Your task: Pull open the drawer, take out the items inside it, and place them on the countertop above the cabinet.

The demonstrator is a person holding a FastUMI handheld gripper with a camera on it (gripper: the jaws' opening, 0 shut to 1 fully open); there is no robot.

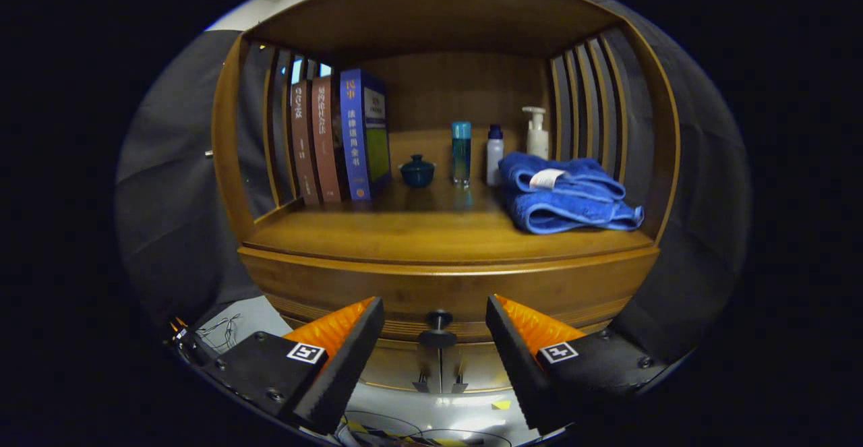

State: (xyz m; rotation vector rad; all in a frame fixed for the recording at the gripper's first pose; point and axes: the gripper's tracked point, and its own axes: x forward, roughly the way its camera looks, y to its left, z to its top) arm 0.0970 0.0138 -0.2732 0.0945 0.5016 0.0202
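- We take the drawer knob (439,319) as our landmark; it is a small dark knob on the closed drawer (438,363), under the front edge of the bench (418,234).
- Left of the knob and above it, three books (337,140) stand upright at the back of the bench. Their spines carry Chinese writing, but we will not read it off; it is also small.
- Straight above the knob, further back, stand a dark blue lidded cup (417,171) and a thin teal bottle (461,152).
- Right of these, a small white bottle with a dark cap (495,155) and a white pump bottle (537,133).
- Right of the knob and above it lies a folded blue towel (570,194) with a white tag; we cannot read the tag.
- The claw (435,346) is wide open and holds nothing. The knob is between its two fingers (344,359), touching neither.
- We judge that the knob is hard, smooth and small, so it can slip; the pads should close on its narrow stem, then pull straight. A wooden drawer may be heavy and stick a little.
- The items inside the drawer are hidden.
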